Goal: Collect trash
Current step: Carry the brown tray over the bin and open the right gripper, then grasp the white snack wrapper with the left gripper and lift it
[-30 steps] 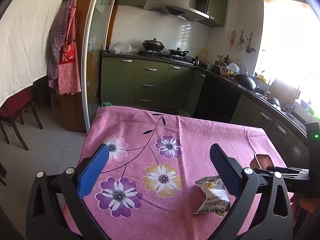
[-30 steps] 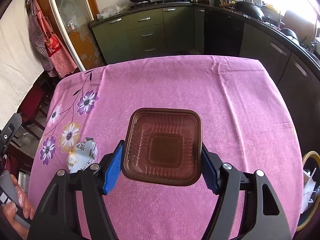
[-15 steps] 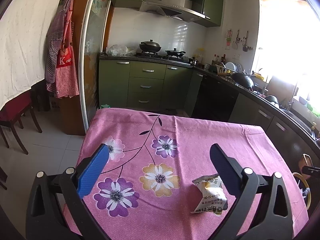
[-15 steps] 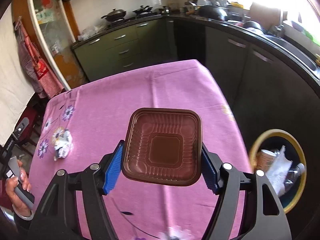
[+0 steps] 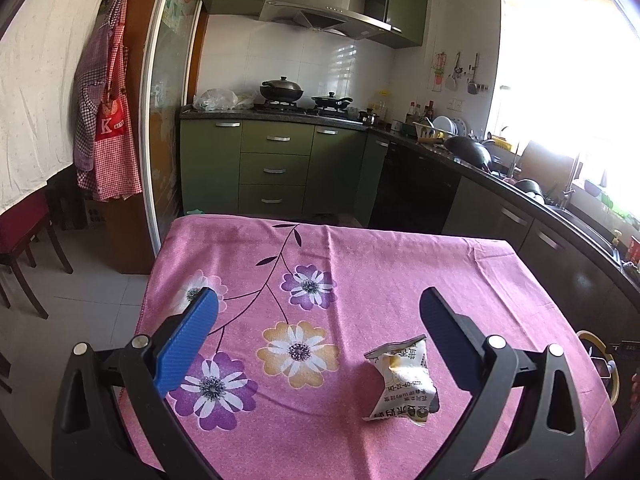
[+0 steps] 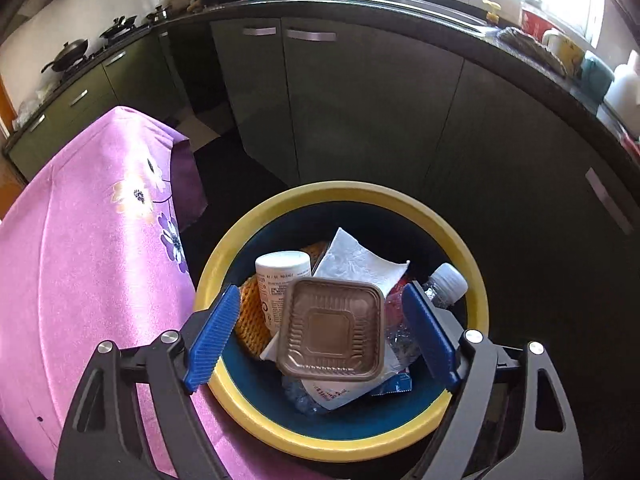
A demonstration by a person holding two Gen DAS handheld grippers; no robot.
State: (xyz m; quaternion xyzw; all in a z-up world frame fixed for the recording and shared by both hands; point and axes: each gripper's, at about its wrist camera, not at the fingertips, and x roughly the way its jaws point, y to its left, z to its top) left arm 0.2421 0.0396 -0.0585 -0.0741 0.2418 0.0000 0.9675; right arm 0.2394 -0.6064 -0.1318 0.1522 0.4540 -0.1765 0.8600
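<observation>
Right gripper (image 6: 320, 332) over bin (image 6: 460, 236), jaws opening, brown tray (image 6: 332, 332) freed to drop inside. Left gripper (image 5: 318, 332) released, waiting above wrapper (image 5: 404, 380).

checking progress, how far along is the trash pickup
Done: the yellow-rimmed bin already holds a white bottle and tissue. In hand: the right gripper is opening, brown square plastic tray clear of its pads above the bin. Left: the crumpled white wrapper on the pink floral tablecloth.

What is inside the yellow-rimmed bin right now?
In the bin: a brown plastic tray uppermost, a white cup, a paper napkin, a clear bottle and wrappers. Anything deeper is covered.
</observation>
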